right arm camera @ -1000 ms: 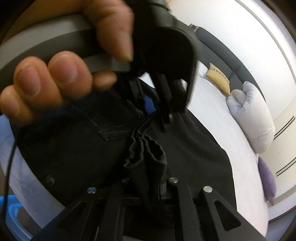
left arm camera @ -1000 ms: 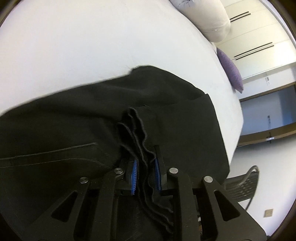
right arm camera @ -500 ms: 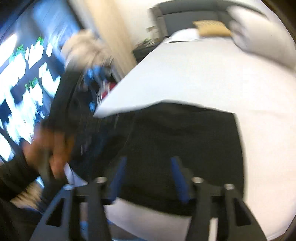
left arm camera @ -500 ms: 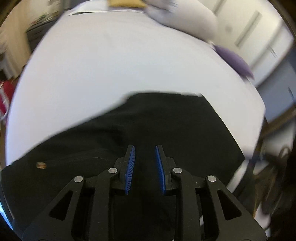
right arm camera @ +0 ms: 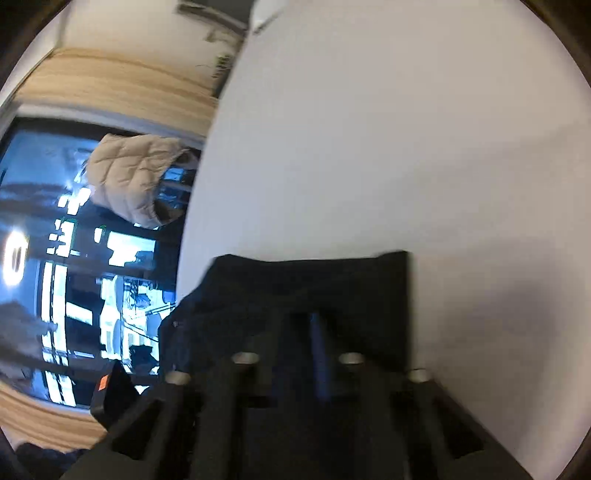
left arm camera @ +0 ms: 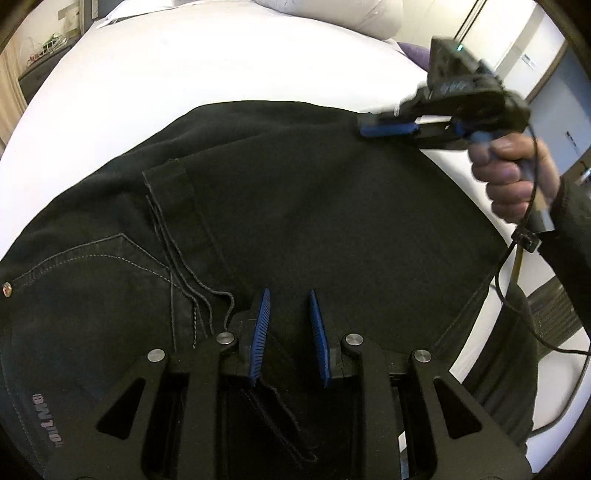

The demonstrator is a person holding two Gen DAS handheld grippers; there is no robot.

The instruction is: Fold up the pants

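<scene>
Black pants (left arm camera: 314, 206) lie folded on the white bed (left arm camera: 184, 66), hem and back pocket at the left. My left gripper (left arm camera: 288, 314) hovers just above the near part of the pants, open and empty. My right gripper (left arm camera: 388, 129) shows in the left wrist view at the far right edge of the pants, its blue fingers low over the cloth. In the blurred right wrist view, the right gripper (right arm camera: 295, 325) sits over the dark pants (right arm camera: 314, 280); I cannot tell how its jaws stand.
White pillows (left arm camera: 332, 11) and a purple cushion (left arm camera: 413, 51) lie at the far end of the bed. A dark window (right arm camera: 55, 277) and a beige jacket (right arm camera: 136, 177) are beyond the bed's left edge. A chair (left arm camera: 554, 314) stands at the right.
Both grippers let go of the bunched pant hems and opened. The pants now lie flat. The right gripper swung over to the far right edge of the pants.
</scene>
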